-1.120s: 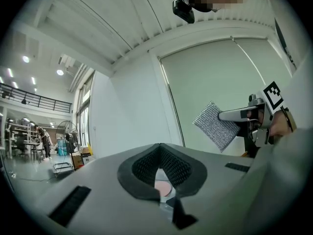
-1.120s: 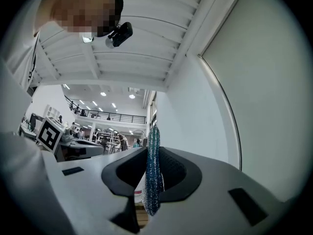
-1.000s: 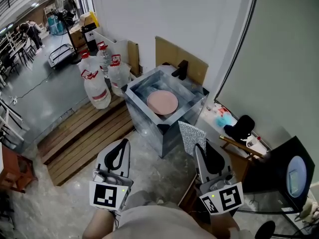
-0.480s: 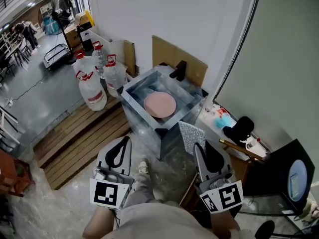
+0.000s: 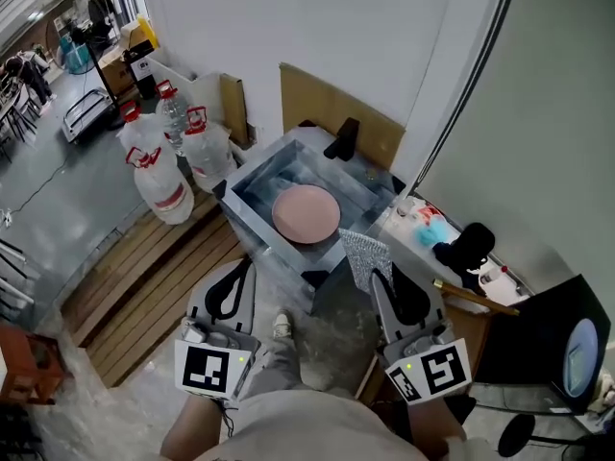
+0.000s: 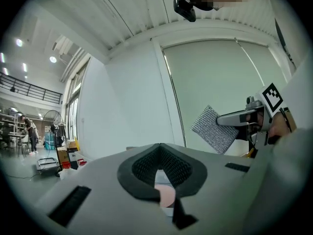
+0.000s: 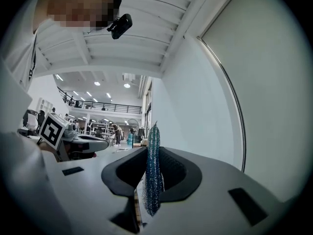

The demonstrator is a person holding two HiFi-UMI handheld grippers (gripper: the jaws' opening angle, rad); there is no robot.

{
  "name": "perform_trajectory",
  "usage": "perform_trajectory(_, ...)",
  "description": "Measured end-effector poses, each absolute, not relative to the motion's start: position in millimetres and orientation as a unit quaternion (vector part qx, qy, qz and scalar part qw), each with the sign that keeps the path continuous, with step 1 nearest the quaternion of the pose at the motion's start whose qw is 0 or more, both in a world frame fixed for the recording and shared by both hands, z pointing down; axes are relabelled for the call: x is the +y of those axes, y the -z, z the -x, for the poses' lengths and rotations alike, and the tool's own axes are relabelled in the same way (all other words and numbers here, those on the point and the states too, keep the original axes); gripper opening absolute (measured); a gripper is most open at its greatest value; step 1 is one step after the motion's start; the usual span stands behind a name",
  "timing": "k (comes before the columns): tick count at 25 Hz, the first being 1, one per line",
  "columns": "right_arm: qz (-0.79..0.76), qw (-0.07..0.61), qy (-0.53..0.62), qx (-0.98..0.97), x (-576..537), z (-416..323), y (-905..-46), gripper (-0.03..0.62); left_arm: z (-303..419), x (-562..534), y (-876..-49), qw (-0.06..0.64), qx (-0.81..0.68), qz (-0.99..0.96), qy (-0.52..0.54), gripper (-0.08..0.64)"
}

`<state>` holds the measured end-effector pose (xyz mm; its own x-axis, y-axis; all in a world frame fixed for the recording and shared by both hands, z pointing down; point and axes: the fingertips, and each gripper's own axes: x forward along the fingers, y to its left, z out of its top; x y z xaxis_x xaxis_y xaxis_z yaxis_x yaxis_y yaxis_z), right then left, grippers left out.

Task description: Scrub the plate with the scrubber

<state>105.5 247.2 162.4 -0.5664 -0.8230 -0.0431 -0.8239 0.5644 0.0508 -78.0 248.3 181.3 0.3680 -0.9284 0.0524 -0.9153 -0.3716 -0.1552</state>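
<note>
Right gripper (image 5: 382, 279): fingers pinched on the scrubber (image 5: 366, 255), a thin glittery mesh pad, light and floppy, held by its lower edge. Left gripper (image 5: 236, 269): fingers fully together, empty. Pink plate (image 5: 306, 213) lies flat in the steel sink (image 5: 252, 182), frame centre. Probably rigid, slippery if wet; steady it at the rim.

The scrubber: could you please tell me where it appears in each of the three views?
Head view: the scrubber sits lower centre-right, just below the plate.
Left gripper view: the scrubber is right of centre, at mid-height.
Right gripper view: the scrubber stands edge-on at centre, between the jaws.
Shared landmark: the right gripper clamping it.
</note>
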Motion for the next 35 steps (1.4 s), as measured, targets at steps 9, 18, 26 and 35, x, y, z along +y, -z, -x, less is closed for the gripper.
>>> perform_trajectory(9,0.475,-0.014,0.005,0.88,124,-54,-175,0.098,120,119,-192,0.03,0.526,0.845,0.091,0.017)
perform_trajectory(18,0.481,-0.042,0.053,0.874,9,-12,-210,0.098,149,0,-237,0.029,0.471,0.872,0.132,0.017)
perform_trajectory(26,0.479,-0.084,0.12,0.865,-43,-3,-274,0.098,145,-61,-306,-0.018,0.445,0.875,0.19,0.017)
perform_trajectory(35,0.458,-0.143,0.2,0.854,-88,-20,-374,0.098,123,-102,-402,-0.1,0.43,0.856,0.267,0.018)
